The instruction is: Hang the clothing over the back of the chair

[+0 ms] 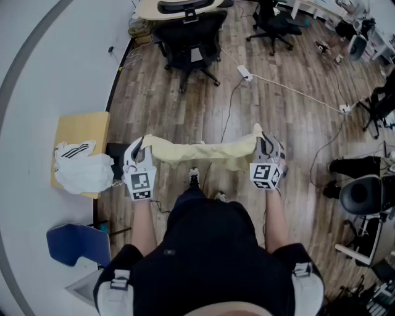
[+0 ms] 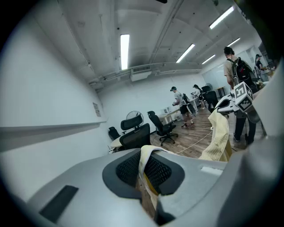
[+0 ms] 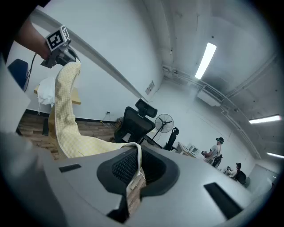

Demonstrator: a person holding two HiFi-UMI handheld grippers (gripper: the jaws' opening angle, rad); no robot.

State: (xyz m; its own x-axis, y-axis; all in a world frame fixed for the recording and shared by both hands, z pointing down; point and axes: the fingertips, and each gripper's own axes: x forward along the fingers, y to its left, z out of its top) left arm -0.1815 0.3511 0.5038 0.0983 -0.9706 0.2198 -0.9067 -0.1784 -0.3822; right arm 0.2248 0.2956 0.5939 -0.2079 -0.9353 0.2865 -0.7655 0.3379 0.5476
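My left gripper (image 1: 137, 148) is clamped on one end of the clothing (image 1: 200, 152). In its own view the cream hem runs straight down between the two ribbed black pads, pinched tight. My right gripper (image 1: 266, 143) is closed the same way on the other end, with a thin fold of fabric caught between its pads.

The clothing is a pale yellow piece with a fine waffle-like grid woven into it (soft and limp, by the way it droops). It hangs in the air, stretched sideways between the two grippers in front of my legs, and its lower edge sags in uneven folds. I cannot tell what kind of garment it is, since only a bunched band of it shows and the ends vanish into the jaws.

Below it lies a wood-plank floor (image 1: 290, 123), and the toes of my shoes (image 1: 194, 177) peek out beneath the cloth. The black mesh-backed office chair (image 1: 188, 40) with a headrest stands well apart, straight ahead, near a pale round table (image 1: 179, 8) that is cut off at the top edge.

At my left a small light-wood table (image 1: 80, 131) sits against the white wall and carries a crumpled white bundle (image 1: 83, 168) with black stripes. A white power strip (image 1: 245, 73) and its cables trail across the floor between me and the chair. More dark chairs crowd the right edge, partly out of frame.
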